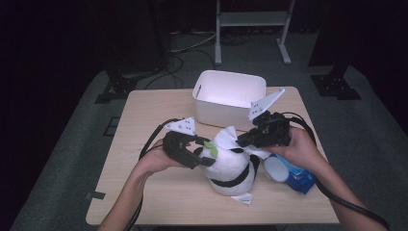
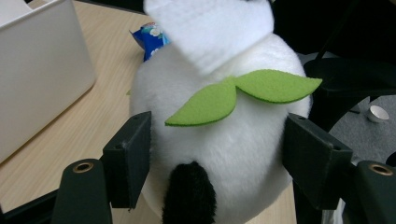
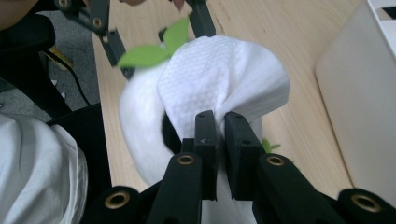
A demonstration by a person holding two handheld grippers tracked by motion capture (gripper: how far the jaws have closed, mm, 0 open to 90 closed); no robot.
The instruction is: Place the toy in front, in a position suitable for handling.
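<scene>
Nearest the table's front edge sits a round, fluffy white plush (image 1: 231, 171) with black bands and two flat green felt leaves (image 2: 243, 95), resting on pale wood-grain table (image 1: 144, 192). Left gripper (image 1: 204, 153) clamps the plush's soft sides between its black pads. Right gripper (image 1: 243, 140), jaws nearly together, pinches a white dimpled paper towel (image 3: 224, 77) draped against the plush. Beside it lies a crinkly blue packet (image 1: 298, 179); farther back stands a smooth white rectangular bin (image 1: 230, 97).
</scene>
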